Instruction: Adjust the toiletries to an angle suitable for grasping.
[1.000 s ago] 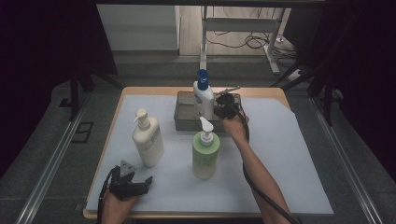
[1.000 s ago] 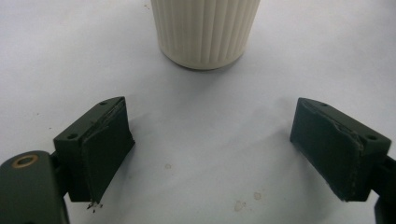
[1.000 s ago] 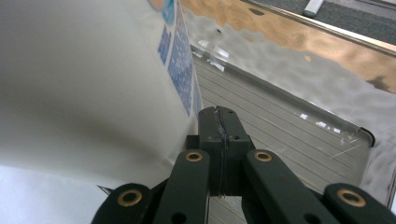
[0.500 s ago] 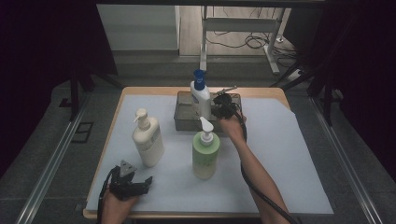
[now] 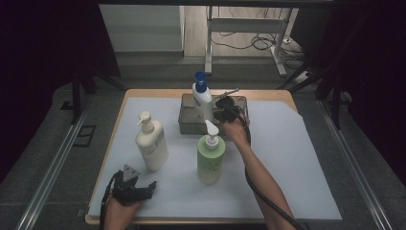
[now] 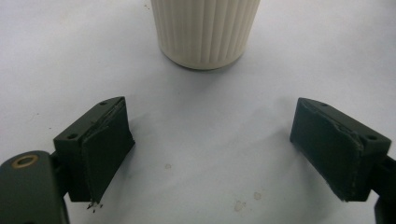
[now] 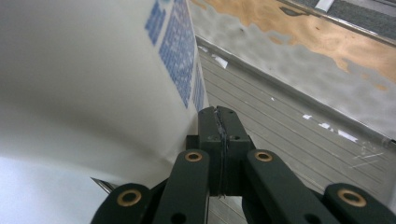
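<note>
Black jaws of the right gripper (image 7: 218, 140) were pressed flat together, nothing between them, right beside the white bottle (image 7: 93, 79) with its blue print. In the high view that right gripper (image 5: 225, 110) sat at the metal tray (image 5: 187, 125) at the far side of the tabletop (image 5: 297, 158), up against the bottle (image 5: 203, 101) with the blue pump, which stood tilted at the tray. Whether the closed tips actually touched the bottle, I couldn't tell. The tray's ribbed floor and shiny wall ran behind the jaws in the right gripper view.

Nearer the person, a green pump bottle (image 5: 210, 158) stood upright just in front of the tray, beside the right forearm. A cream pump bottle (image 5: 151, 143) stood upright to its left, well apart from it.

Down at the near left corner, the left gripper (image 5: 143, 189) rested low over the white sheet, jaws spread wide and empty. In the left gripper view, the left gripper (image 6: 210, 154) faced the cream bottle's ribbed base (image 6: 205, 32), near but not touching.
</note>
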